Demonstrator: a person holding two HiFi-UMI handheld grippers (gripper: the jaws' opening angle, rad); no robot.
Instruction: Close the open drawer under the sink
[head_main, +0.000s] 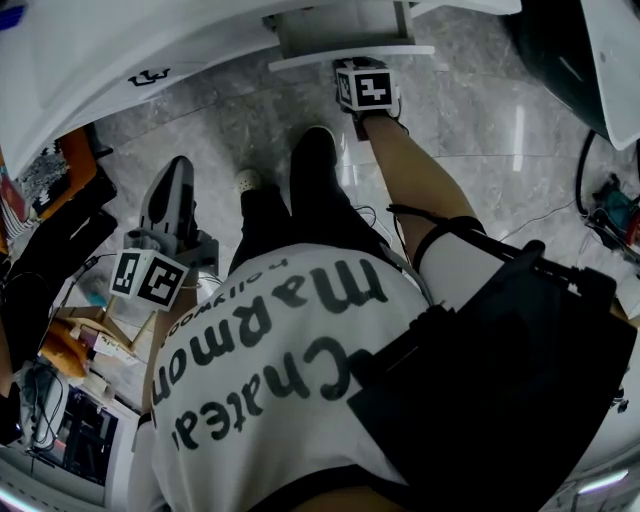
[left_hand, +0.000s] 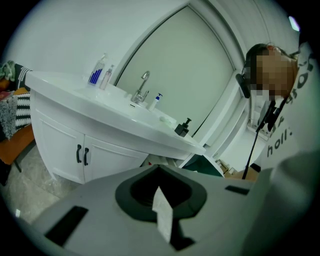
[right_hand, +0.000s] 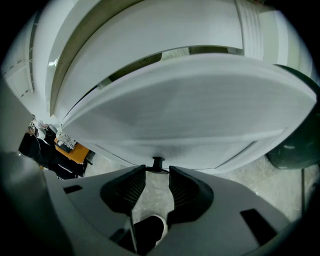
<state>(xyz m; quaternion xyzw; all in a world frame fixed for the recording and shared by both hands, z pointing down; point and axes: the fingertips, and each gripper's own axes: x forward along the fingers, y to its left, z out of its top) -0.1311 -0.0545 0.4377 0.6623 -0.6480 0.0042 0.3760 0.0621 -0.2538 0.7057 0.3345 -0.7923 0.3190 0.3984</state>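
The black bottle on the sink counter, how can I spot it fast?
Find the long white counter with the tap. Follow it to its right end. The pump bottle there is short and black; the other bottles are clear or white with blue.

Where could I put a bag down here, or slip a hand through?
Bare marble floor lies between the open drawer and the cables at right. The countertop before the bottles is free too. The left side is crowded with boxes and wires.
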